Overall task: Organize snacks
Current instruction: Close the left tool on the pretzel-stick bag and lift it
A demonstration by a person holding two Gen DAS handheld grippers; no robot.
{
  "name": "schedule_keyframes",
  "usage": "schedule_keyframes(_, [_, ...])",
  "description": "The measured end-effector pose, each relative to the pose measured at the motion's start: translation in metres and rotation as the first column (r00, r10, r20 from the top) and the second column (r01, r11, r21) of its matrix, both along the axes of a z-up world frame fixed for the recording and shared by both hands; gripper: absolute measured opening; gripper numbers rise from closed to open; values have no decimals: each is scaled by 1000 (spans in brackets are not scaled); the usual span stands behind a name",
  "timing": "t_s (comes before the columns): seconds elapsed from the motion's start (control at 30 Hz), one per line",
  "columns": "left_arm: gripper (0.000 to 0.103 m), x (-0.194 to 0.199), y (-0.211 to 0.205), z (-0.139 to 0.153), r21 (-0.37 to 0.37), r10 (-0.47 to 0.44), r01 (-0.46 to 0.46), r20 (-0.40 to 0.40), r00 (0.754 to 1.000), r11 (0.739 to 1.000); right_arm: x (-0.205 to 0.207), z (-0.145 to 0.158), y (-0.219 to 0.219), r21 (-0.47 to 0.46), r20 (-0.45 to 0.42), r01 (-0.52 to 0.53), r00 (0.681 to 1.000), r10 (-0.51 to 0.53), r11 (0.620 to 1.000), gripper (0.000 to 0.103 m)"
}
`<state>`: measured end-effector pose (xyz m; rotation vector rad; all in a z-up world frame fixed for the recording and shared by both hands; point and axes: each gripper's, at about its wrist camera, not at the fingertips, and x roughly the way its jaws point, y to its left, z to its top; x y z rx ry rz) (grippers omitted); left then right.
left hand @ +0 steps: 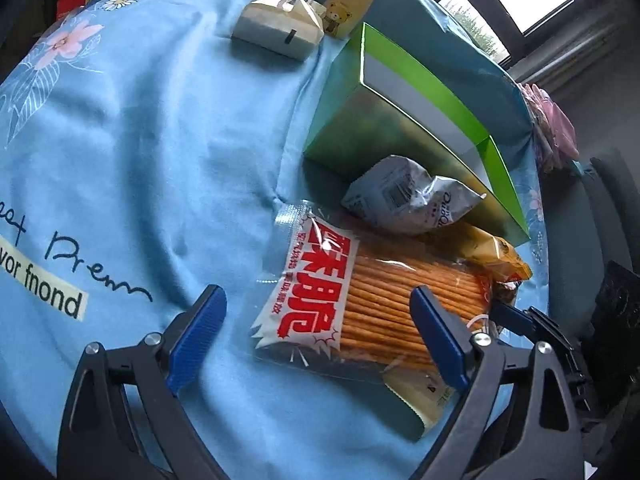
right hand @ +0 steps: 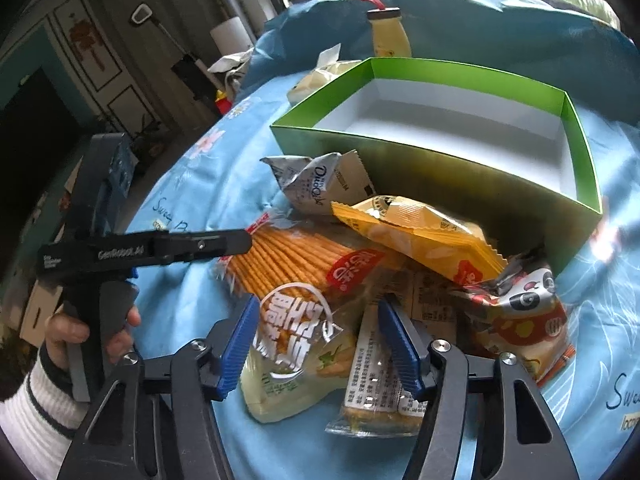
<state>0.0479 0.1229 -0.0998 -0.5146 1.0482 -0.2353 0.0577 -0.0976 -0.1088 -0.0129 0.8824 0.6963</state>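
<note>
A heap of snack packs lies on the blue cloth [left hand: 140,152] in front of an open green box [right hand: 420,168] with a white, bare inside. My left gripper [left hand: 320,332] is open and straddles the clear pack of orange biscuit sticks [left hand: 384,304]: one pad rests on the cloth, the other over the pack. My right gripper [right hand: 320,348] is open around a pale green pack [right hand: 292,360], with a small clear pack [right hand: 376,392] beside its right pad. A grey pack [right hand: 316,188], a yellow pack [right hand: 420,232] and a panda pack [right hand: 520,312] lie nearer the box.
A yellow bottle with a bear label [left hand: 348,8] and a cream carton [left hand: 280,28] stand beyond the box. A hand [right hand: 80,332] in a white sleeve holds the left gripper's handle. The table edge drops off at the right in the left wrist view.
</note>
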Motion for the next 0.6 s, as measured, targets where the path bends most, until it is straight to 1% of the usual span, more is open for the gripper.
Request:
schedule_keyframes(0.03, [87,0,0,-1,-12,-9,9,-1,1000,1000,1,0,1,-3,-2,-2,1000,2,1000,64])
schedule_keyframes(0.1, [86,0,-4,-2,6,-21,21,-3,1000,1000,4,-1,3,-9,-7,-3,1000,3,1000,64])
schedule_keyframes(0.17, [84,2,-5,-3,1,-24,24,-3,1000,1000,7,-2,5,-15,-12,-2,1000,2,1000,64])
schedule_keyframes(0.2, [80,1,-3,-3,-4,-22,22,-2,1000,1000,8,-2,6,-18,-10,1,1000,-1,1000,62])
schedule_keyframes(0.33, [55,2,7,-5,-45,4,-4,-16,1000,999,11,-2,4,-26,-7,4,1000,-4,1000,54])
schedule_keyframes(0.37, [52,1,10,-6,-56,7,-8,-19,1000,998,11,-2,2,-21,-9,3,1000,-3,1000,51])
schedule_keyframes(0.47, [47,-2,11,-6,-64,3,-4,-15,1000,998,13,-3,-4,0,-21,4,1000,-4,1000,47])
schedule_keyframes(0.53, [42,-4,10,-4,-68,3,-4,-13,1000,998,14,-3,-6,7,-24,1,1000,-1,1000,46])
schedule_keyframes(0.6, [41,-8,12,-3,-79,8,-9,-15,1000,997,13,-1,-7,17,-25,-6,1000,6,1000,42])
